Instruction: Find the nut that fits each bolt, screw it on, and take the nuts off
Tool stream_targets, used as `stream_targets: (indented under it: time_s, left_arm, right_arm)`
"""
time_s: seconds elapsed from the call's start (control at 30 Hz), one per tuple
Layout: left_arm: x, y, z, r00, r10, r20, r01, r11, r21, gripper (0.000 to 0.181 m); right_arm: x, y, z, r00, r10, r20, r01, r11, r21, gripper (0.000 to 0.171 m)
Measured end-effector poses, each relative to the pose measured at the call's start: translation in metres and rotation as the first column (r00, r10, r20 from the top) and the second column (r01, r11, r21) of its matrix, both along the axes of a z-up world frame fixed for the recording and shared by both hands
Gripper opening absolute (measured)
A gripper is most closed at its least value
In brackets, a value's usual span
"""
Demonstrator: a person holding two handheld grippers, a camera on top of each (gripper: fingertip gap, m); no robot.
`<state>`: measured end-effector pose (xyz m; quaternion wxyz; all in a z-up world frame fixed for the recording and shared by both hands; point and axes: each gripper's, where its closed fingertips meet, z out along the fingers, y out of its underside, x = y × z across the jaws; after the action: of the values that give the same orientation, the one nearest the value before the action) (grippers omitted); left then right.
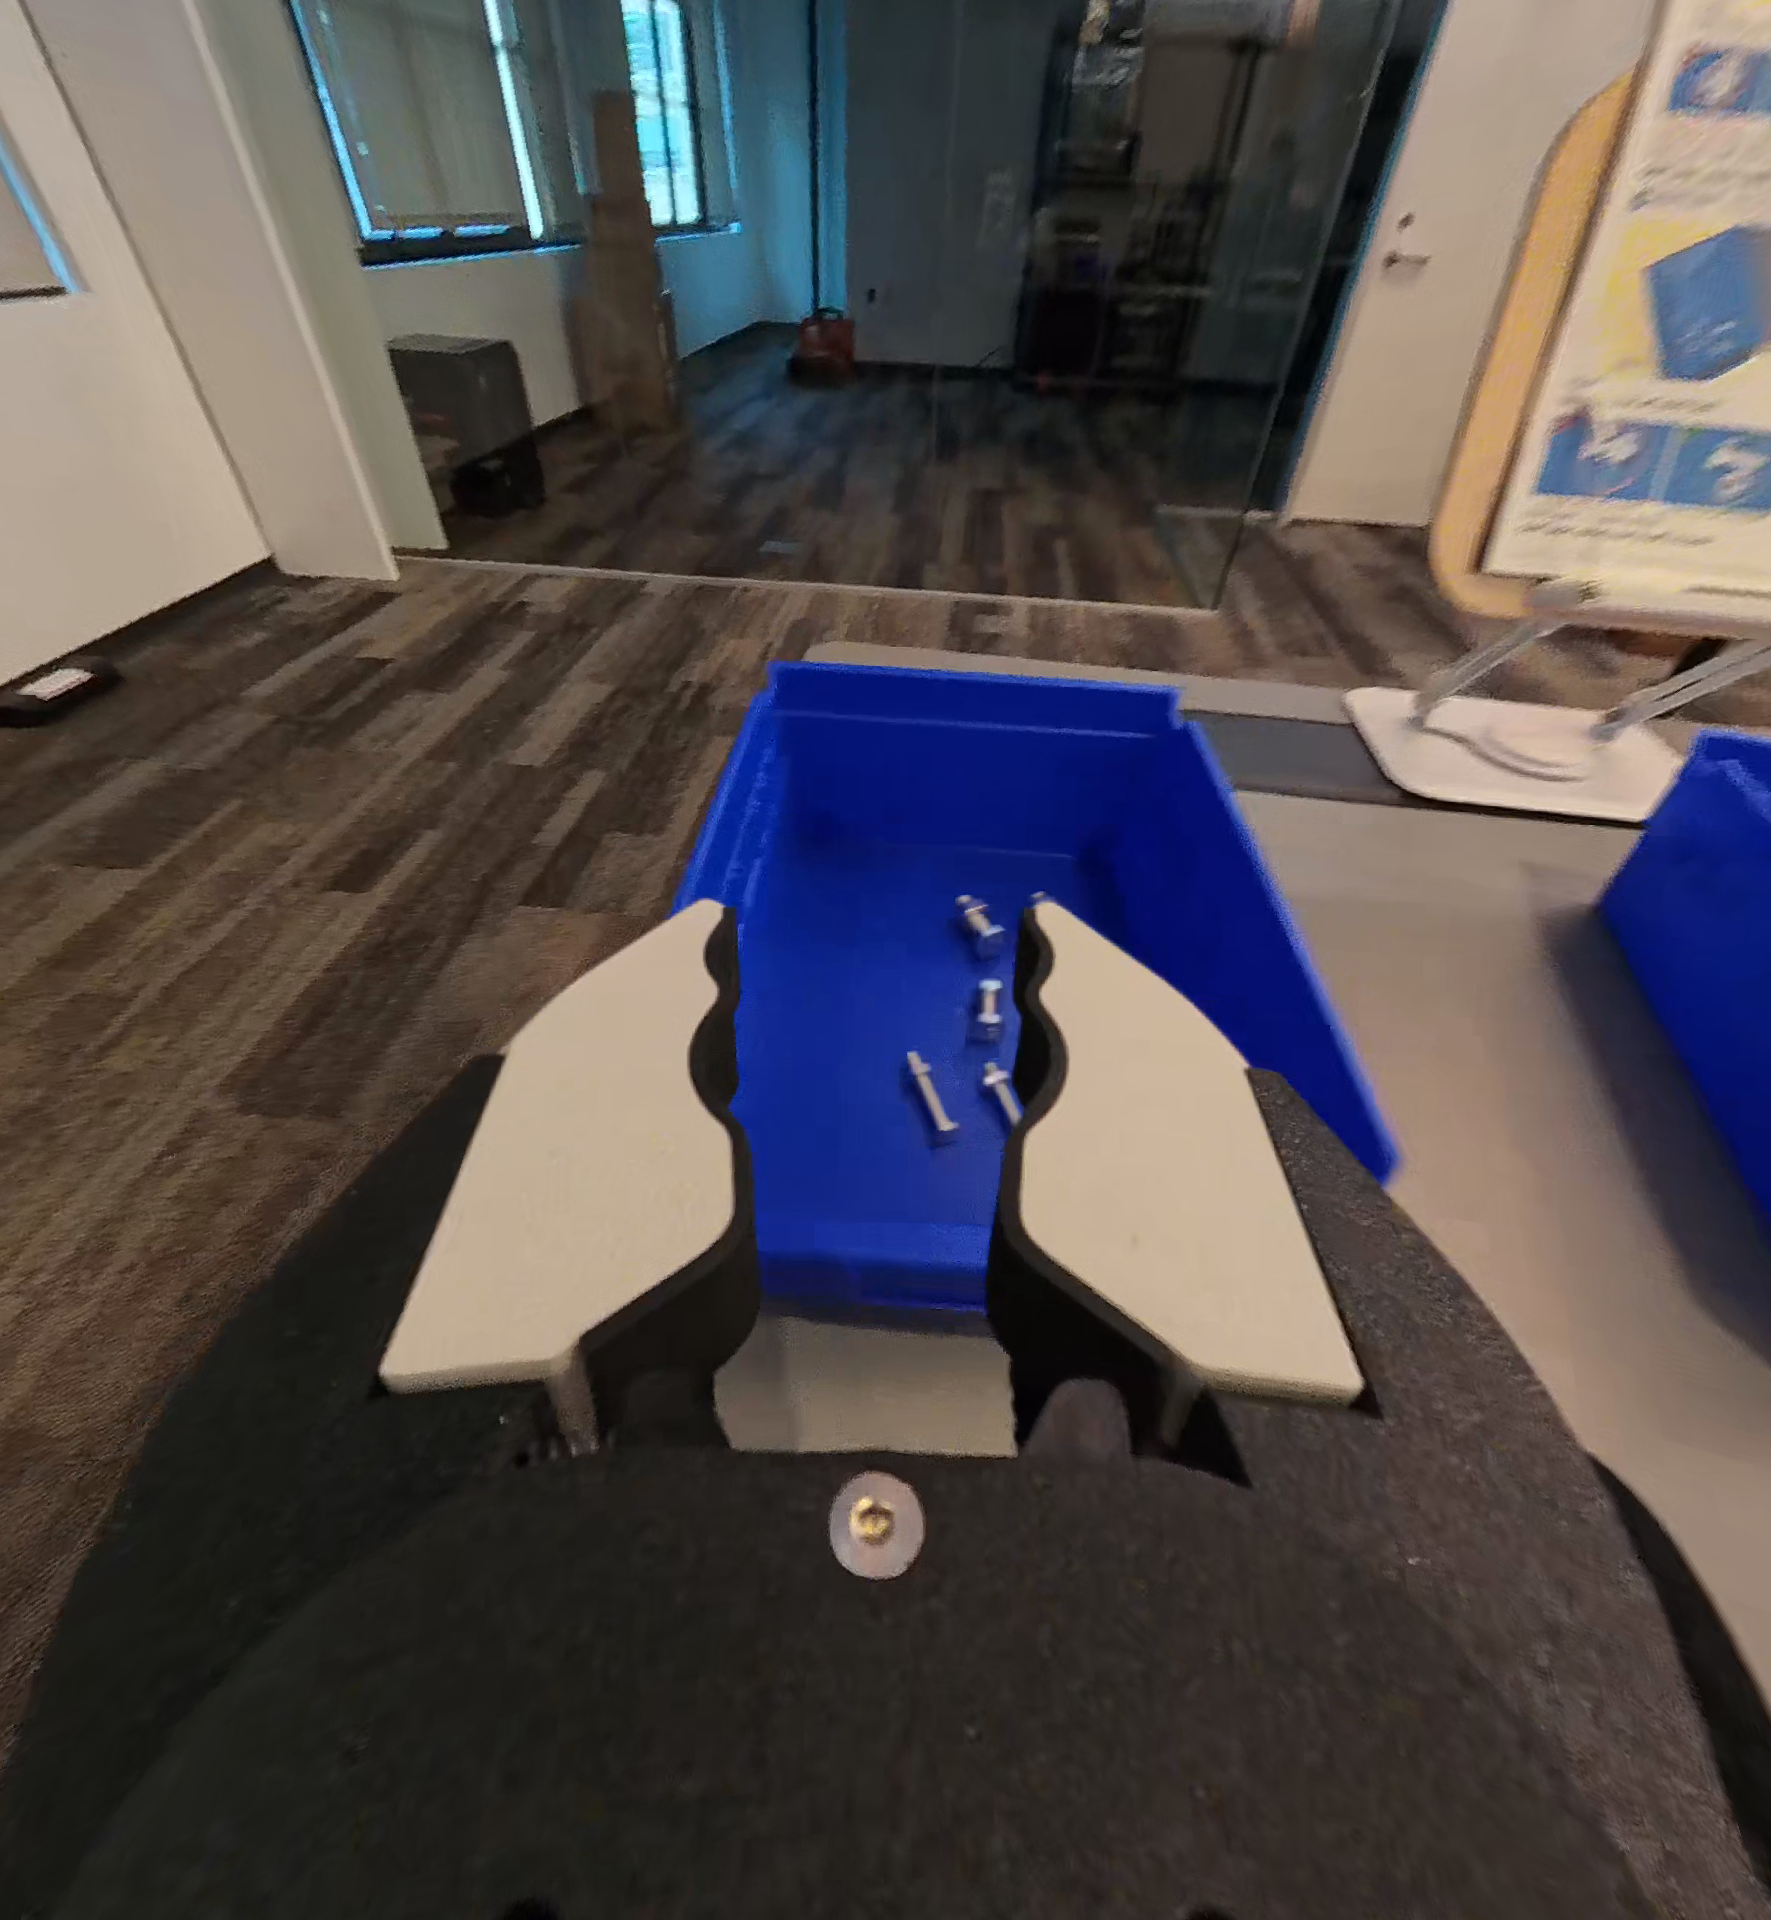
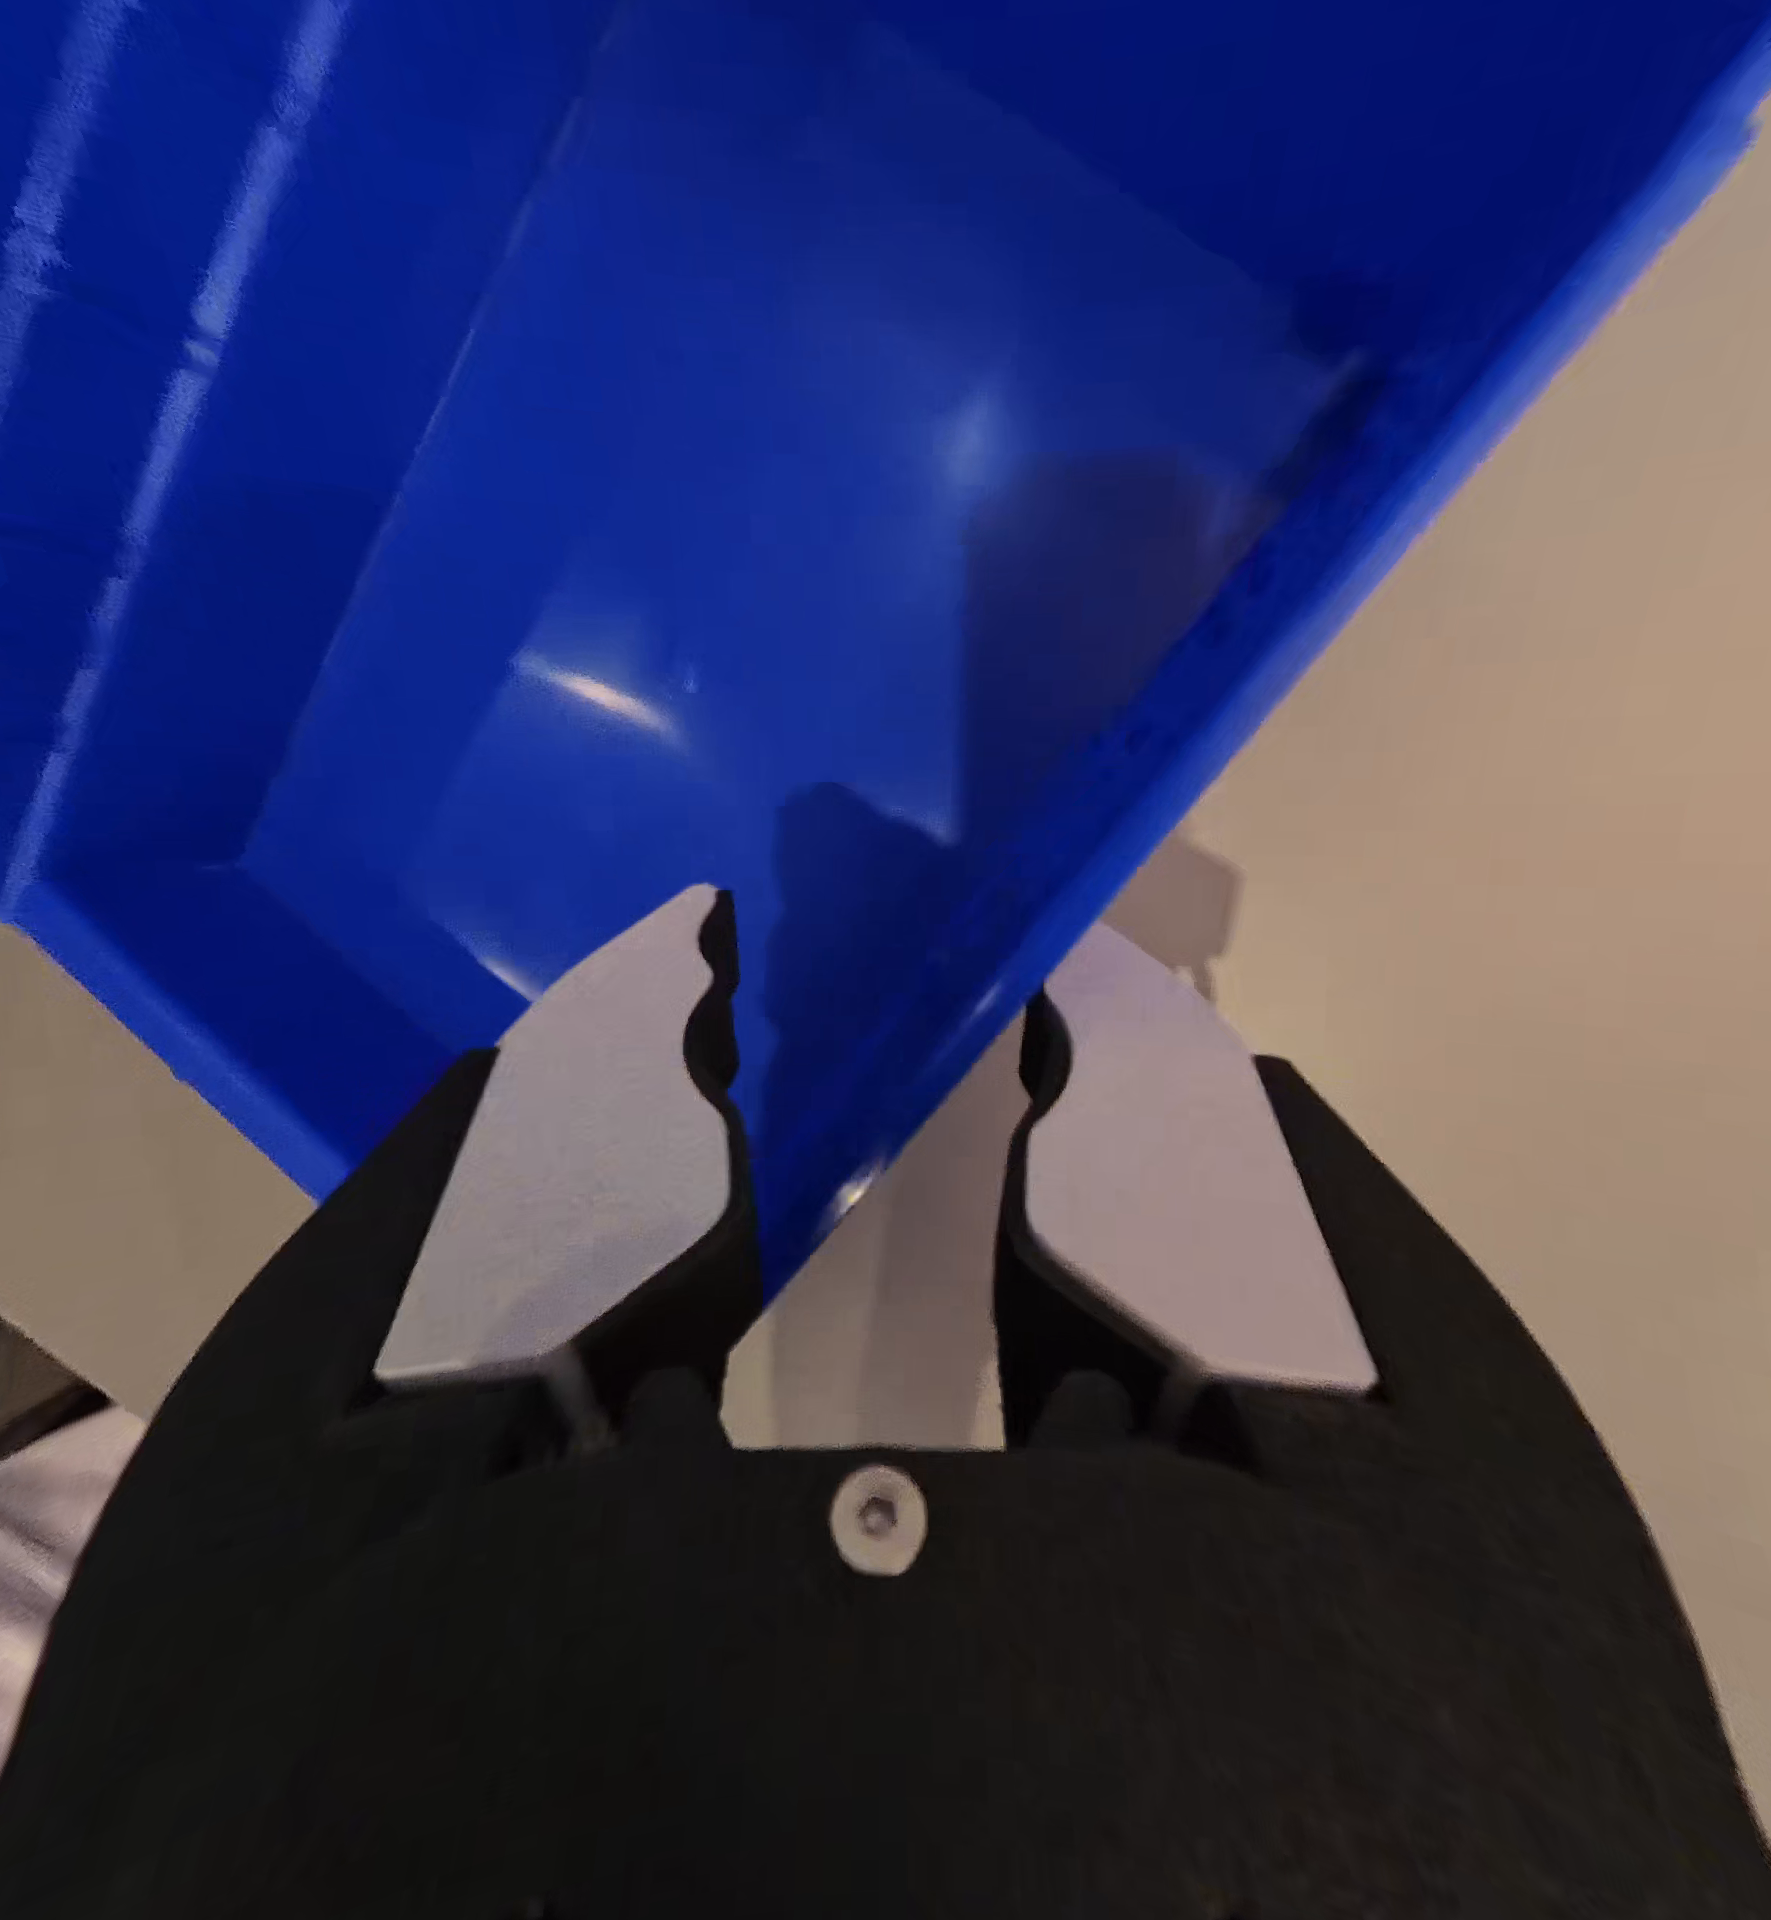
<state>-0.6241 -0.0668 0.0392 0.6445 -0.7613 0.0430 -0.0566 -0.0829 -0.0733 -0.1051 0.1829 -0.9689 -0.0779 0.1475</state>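
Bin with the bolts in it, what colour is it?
Bright blue. The bin shows best in the left wrist view, with silver bolts on its floor.

The bin [image 1: 964, 831] at the table's [image 1: 1463, 1039] left edge is solid blue; the bolts [image 1: 985, 1023] in it are shiny silver. The table is plain grey. A second bin [image 1: 1733, 987] toward the right edge is the same blue. The left gripper [image 1: 873, 920] has pale grey fingers [image 1: 590, 1143] with black inner edges on a black body. The floor [image 1: 289, 831] shows streaked brown and grey planks. The right gripper [image 2: 876, 940] is likewise grey and black, against blue bin [image 2: 756, 468] plastic and a beige surface [image 2: 1535, 831].
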Motion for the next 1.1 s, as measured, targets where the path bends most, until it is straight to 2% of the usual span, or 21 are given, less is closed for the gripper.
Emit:
stream_targets:
  time_s: [0.17,0.27,0.63,1.1]
  left_arm:
    - [0.036,-0.035,0.019,0.996,-0.082,0.033,0.078,0.991,0.111,0.049]
    - [0.052,-0.044,0.017,0.99,-0.119,0.072,0.11,0.987,0.117,0.038]
    - [0.085,-0.045,0.0,0.984,-0.177,0.029,0.176,0.983,0.057,0.038]
    - [0.097,-0.037,-0.006,0.99,-0.14,-0.012,0.14,0.99,0.029,0.038]
  right_arm:
    - [0.031,0.003,-0.008,0.98,0.032,0.199,-0.009,0.993,-0.115,0.023]
    - [0.049,0.004,-0.008,0.975,0.045,0.217,-0.011,0.987,-0.159,0.008]
    - [0.116,0.008,-0.009,0.984,0.057,0.167,-0.026,0.984,-0.179,0.005]
    - [0.245,-0.008,-0.01,0.986,-0.096,0.137,0.118,0.978,-0.171,0.006]
